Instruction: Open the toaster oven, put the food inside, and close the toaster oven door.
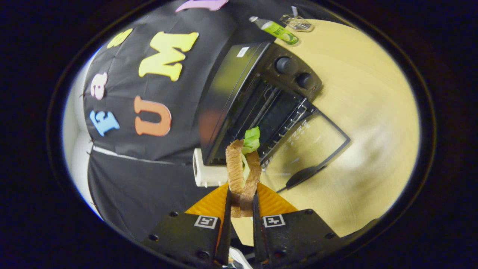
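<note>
My gripper is shut on a sandwich, two brown bread slices with green lettuce sticking out between them. The sandwich is pinched at its near end and stands up beyond the fingertips. Beyond it sits the black toaster oven on the wooden table, seen strongly tilted. Its glass door lies folded down flat toward me, handle at the outer edge. The dark cavity with a wire rack is exposed. Two round knobs sit on the panel beside the cavity.
A white box-shaped object stands beside the oven, close to the sandwich. A green bottle lies on the table behind the oven, with a clear packet by it. The booth's black cloth wall rises behind the oven.
</note>
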Tool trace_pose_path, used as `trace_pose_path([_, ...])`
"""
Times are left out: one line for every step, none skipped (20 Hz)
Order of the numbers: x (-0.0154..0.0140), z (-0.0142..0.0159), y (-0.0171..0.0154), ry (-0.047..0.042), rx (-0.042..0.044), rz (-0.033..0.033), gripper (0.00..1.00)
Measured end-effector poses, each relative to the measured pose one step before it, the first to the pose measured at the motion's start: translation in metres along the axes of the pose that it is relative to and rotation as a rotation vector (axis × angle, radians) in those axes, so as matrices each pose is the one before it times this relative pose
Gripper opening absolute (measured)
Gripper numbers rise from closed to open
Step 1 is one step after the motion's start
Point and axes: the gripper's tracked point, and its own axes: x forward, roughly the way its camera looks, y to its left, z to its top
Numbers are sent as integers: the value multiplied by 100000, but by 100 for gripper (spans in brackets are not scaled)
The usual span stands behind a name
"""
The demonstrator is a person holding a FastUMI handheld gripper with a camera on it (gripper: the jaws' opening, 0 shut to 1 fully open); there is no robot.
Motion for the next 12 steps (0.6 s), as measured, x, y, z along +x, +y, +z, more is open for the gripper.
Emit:
trace_pose_path([25,511,280,-3398,2010,2707,31])
trace_pose_path([-81,277,580,-3143,1159,2758,31])
trace_pose_path([315,237,-75,-2776,302,1981,31])
trace_pose_path([322,68,17,-3617,477,1684,31])
trace_pose_path([571,-220,-8,-2355,473,1554,30])
trace_pose_path([855,-572,-147,-2478,540,368,30])
trace_pose_path([755,-562,-272,-1341,-24,-951,30])
trace_pose_path([896,-256,-120,-1740,-546,-40,30])
trace_pose_path([565,-78,-49,-1078,344,1222,30])
trace_pose_path([596,250,-43,-2503,1663,1158,31])
trace_pose_path([768,291,-246,-2817,1920,201,30])
trace_pose_path([1176,818,-515,-3389,1107,-777,31])
